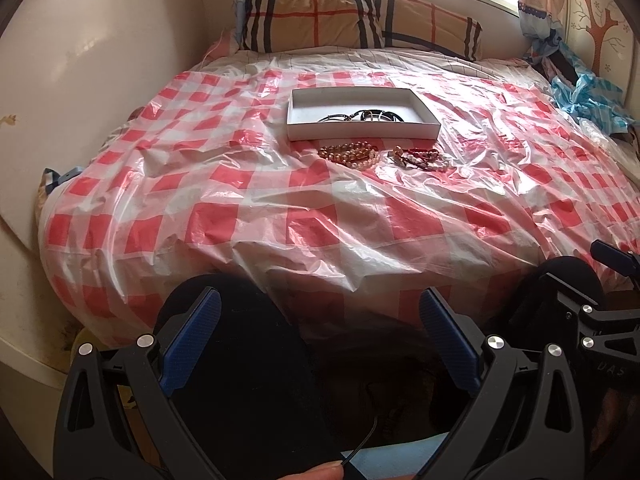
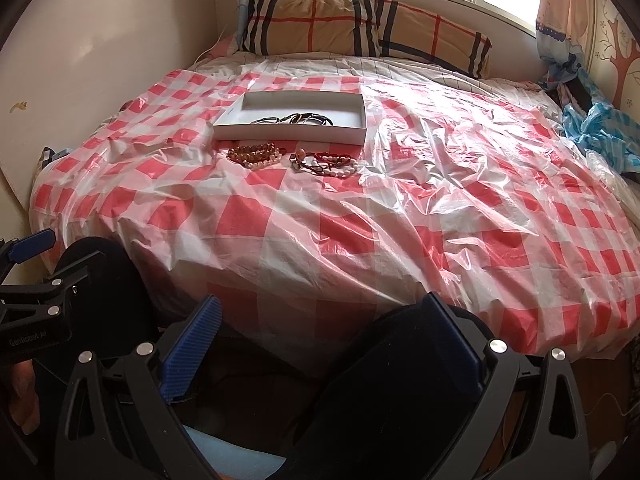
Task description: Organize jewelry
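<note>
Both wrist views look from the foot of the bed (image 1: pixel 280 220) toward its pillows (image 2: pixel 360 28), side by side.

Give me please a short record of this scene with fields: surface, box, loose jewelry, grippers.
surface: bed under a red-and-white checked plastic sheet
box: white, open, dark bangles inside
loose jewelry: bead bracelets and a red-cord pile, on the sheet just in front of the box
grippers: left gripper and right gripper both open, empty, at the near bed edge, far from the jewelry
</note>
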A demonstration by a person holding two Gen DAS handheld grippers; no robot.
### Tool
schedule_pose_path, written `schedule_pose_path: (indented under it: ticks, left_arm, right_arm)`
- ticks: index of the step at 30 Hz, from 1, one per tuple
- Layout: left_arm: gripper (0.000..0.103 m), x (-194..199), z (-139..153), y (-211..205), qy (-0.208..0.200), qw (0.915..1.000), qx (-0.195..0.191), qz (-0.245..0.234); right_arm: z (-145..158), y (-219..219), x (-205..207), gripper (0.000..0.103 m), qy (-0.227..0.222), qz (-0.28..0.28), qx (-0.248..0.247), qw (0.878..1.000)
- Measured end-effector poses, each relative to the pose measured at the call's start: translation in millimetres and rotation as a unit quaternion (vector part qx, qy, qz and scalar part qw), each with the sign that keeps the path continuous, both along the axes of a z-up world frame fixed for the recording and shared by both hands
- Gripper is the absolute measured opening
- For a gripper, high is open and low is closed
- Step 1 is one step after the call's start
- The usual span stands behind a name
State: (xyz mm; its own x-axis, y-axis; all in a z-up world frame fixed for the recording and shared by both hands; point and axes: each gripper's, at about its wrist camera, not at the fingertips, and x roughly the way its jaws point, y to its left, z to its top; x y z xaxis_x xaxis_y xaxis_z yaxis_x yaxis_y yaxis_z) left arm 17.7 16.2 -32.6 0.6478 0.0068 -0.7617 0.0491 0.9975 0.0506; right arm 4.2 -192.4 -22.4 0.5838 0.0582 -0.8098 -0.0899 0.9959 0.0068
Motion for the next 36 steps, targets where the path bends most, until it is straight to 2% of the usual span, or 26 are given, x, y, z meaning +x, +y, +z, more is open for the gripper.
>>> schedule_pose_path:
  ticks: [6,10,16,25,31,36]
  left_arm:
    - [0.095,6.6,-6.2,-2.2,0.011,0.9995,-0.02,-0.021]
    - [0.095,15.1,-9.8,-10.7,0.006,0.9994,-0.008,-0.033]
    - [0.095,48.1,-9.5,-14.4,0.004,0.9986,-0.032,-0.041]
    - [0.095,121.9,-19.2,-34.7,-0.003,0.9992,0.007,-0.039]
    - [0.095,143.1,-29.9,-36.5,-0.007,0.9989,0.036,-0.03]
    - [0.095,152.5,-36.5,-32.7,-0.009,0.9987,0.045,-0.023]
  right_arm:
    - [-2.4,-1.9,3.1,0.096,0.002,-0.001,0.003,1.0]
    - [-12.7,-7.3,18.5,0.096,0.009,-0.001,0.006,1.0]
    - [-28.1,-15.3,44.5,0.096,0.014,0.0,-0.002,1.0]
    - [-43.4,-19.7,103.3,0.096,0.023,0.002,0.007,1.0]
    - [-52.2,-12.6,138.0,0.096,0.027,0.011,0.009,1.0]
    - [-57.0,-6.6,152.6,0.096,0.026,0.016,0.009,0.999]
